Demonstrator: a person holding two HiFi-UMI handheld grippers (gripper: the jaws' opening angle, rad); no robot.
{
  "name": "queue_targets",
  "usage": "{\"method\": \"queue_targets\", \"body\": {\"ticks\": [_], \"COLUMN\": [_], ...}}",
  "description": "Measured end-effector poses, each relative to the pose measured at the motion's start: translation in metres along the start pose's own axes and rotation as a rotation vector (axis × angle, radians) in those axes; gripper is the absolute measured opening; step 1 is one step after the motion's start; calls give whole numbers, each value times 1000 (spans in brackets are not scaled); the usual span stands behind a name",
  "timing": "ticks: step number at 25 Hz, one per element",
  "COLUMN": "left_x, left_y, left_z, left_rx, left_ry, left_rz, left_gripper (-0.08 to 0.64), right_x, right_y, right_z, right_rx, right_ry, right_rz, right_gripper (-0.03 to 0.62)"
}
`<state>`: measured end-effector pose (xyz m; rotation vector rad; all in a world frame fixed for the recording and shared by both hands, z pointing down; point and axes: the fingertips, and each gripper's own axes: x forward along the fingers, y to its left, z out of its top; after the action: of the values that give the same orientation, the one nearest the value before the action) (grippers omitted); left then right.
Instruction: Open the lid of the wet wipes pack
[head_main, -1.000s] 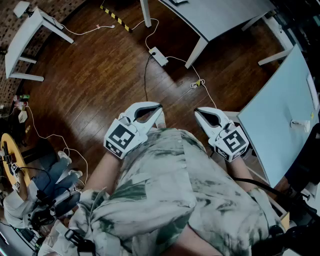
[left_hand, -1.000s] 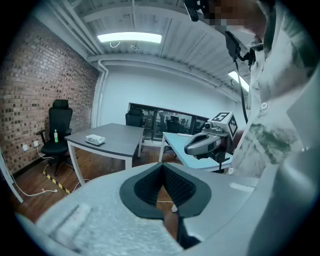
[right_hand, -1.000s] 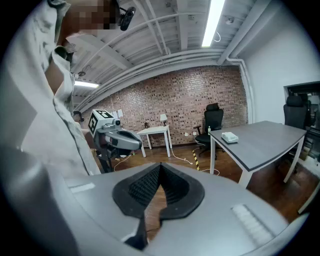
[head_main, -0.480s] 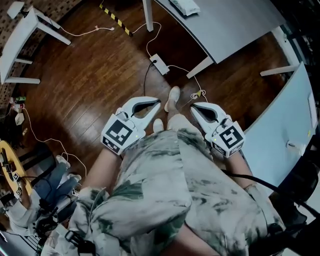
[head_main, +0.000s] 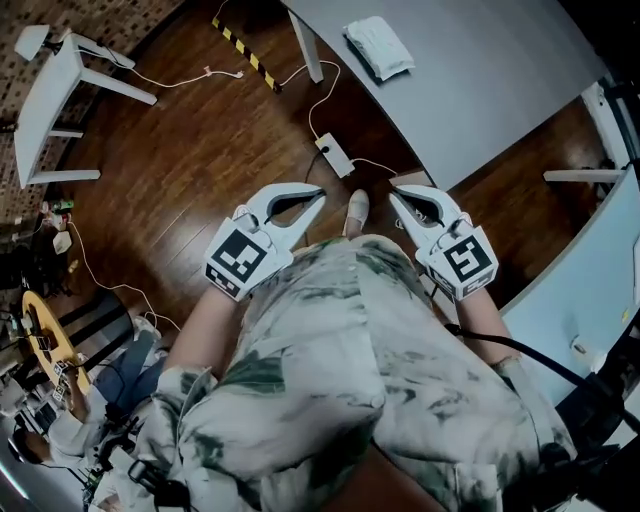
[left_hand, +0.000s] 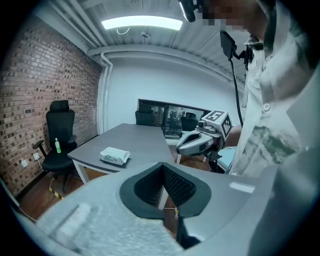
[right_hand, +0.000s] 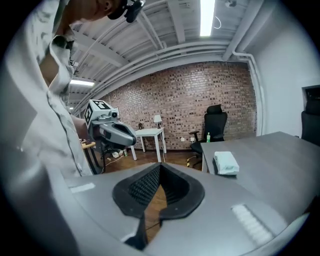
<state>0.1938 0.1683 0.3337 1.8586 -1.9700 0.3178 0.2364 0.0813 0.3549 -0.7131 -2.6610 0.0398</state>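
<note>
1. Head view: the person stands over a dark wood floor (head_main: 190, 160), with a patterned shirt (head_main: 350, 380) filling the lower frame. The left gripper (head_main: 316, 194) and right gripper (head_main: 397, 197) are held out in front of the body, level with each other and apart, both pointing towards the grey table (head_main: 490, 70). The wipes pack (head_main: 378, 47) lies flat on that table near its edge, well apart from both grippers, with its lid closed as far as can be told. A power strip (head_main: 335, 155) and its cables lie on the floor beside a table leg, and a shoe (head_main: 356, 208) shows between the grippers.

2. Left gripper view: the jaws meet at their tips, and the padded hollow behind them holds nothing. The pack lies on the table beyond, to the left of the jaws. A black chair (left_hand: 59, 137) stands by the table, with a green bottle (left_hand: 58, 145) next to it. The right gripper shows at the right.

3. Right gripper view: the jaws are closed tip to tip and hold nothing. The pack sits on the table, ahead and to the right. A brick wall (right_hand: 190, 100) and a white side table (right_hand: 149, 133) stand behind.
</note>
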Motion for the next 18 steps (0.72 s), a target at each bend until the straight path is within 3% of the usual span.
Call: {"method": "queue_targets", "body": {"ticks": [4,10,18], "left_x": [36,78,126], "left_y": [44,78,147], "left_z": [25,45,63], "left_rx": [13,44,100], "left_ry": [4,14,55], "left_rz": [19,-13,-130], "left_gripper": [0,0,0], "right_x": [22,46,72], "right_y": [-55,-101,-169], "right_z": [14,22,29], "right_rx": [-8,-53,-21], "right_ry": [24,13,22], "right_rz": [8,10,-119], "right_gripper": [8,8,8]}}
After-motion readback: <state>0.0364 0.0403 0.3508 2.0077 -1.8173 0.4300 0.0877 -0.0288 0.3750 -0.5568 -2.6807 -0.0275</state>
